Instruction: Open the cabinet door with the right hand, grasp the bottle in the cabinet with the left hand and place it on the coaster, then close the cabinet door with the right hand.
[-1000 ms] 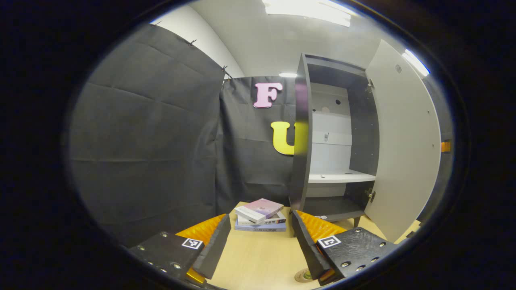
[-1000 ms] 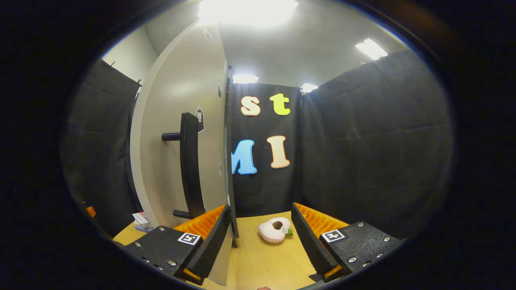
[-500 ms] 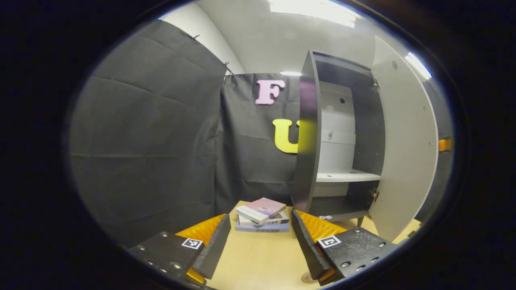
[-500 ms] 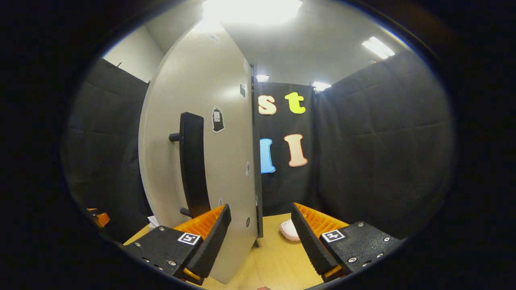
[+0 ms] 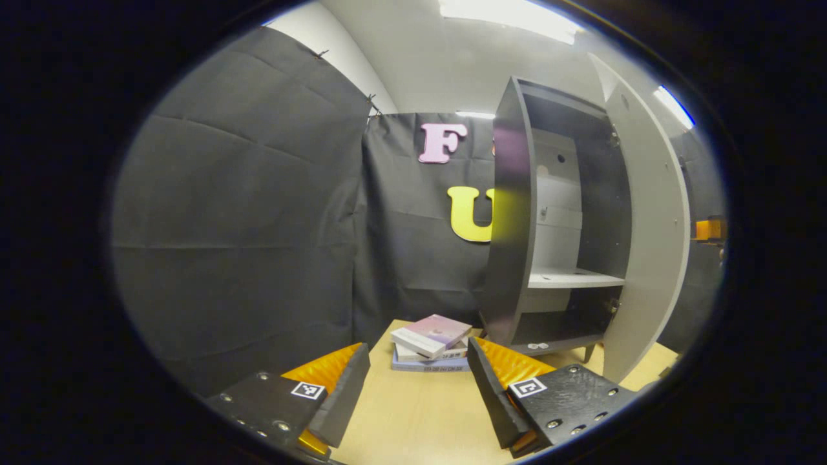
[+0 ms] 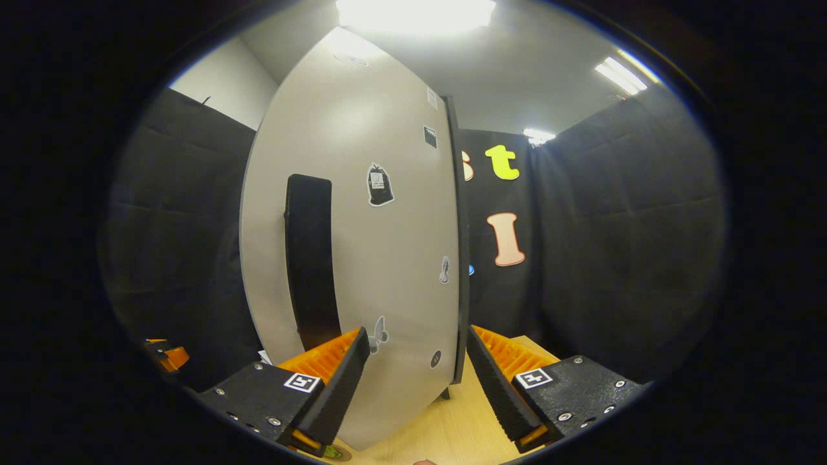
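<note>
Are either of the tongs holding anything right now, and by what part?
Nothing held: left tongs open over the table; right tongs open, door between them ungripped.

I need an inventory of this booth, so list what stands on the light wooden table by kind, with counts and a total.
Stacked paperback books: 3
Dark grey cabinet with pale grey door, partly open: 1
Total: 4, all on the light wooden table

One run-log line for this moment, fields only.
phase: closing door | cabinet door: partly open | right gripper: open, at door face | left gripper: open, empty | cabinet shelves: no bottle seen
</note>
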